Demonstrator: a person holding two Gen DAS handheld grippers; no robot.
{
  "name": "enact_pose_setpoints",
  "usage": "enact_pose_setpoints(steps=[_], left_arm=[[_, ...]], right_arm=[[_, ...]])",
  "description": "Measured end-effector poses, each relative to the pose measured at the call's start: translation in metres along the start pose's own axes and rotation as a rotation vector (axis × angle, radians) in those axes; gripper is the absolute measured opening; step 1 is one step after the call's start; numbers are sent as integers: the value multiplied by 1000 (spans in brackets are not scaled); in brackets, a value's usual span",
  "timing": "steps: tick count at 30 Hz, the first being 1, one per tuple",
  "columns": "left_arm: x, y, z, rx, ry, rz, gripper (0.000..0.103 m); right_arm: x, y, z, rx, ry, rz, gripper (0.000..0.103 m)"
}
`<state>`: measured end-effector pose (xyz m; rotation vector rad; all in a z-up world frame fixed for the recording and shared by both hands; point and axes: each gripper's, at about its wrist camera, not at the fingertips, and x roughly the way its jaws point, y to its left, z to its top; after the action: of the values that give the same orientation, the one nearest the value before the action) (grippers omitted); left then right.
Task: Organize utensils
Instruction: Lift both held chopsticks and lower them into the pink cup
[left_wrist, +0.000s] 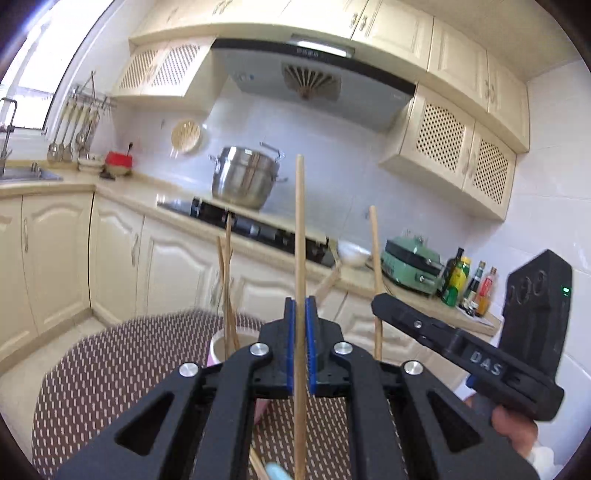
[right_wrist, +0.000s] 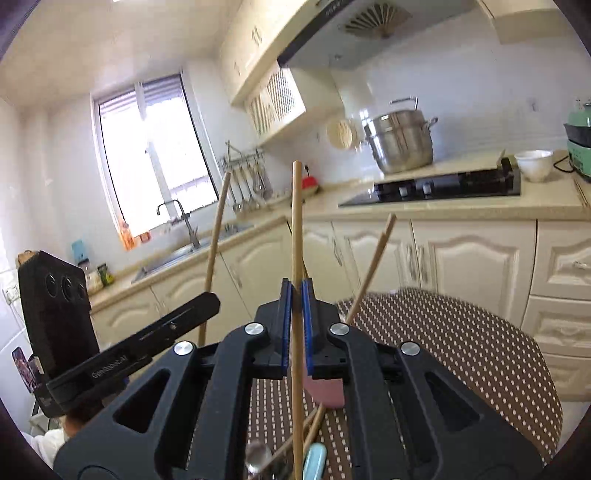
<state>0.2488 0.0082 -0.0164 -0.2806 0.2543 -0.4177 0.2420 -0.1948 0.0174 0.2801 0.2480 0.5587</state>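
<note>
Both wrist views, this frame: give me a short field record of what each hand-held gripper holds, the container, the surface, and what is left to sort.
left hand-held gripper: shut on a long upright wooden chopstick
right hand-held gripper: shut on another upright wooden chopstick
container: pale pink cup, a few wooden chopsticks already standing in it
surface: round table with brown dotted cloth
left to sort: light blue utensil handle and loose wooden sticks lying below the right hand-held gripper
</note>
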Motion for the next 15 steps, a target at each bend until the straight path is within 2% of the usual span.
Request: enact_pose_setpoints(steps=[4, 15], left_arm=[[20, 5, 13, 2, -85, 4, 6], [71, 24, 20, 8, -213, 57, 6]], right_arm=[[14, 3, 12, -29, -79, 1, 6], [56, 7, 25, -54, -203, -4, 6]])
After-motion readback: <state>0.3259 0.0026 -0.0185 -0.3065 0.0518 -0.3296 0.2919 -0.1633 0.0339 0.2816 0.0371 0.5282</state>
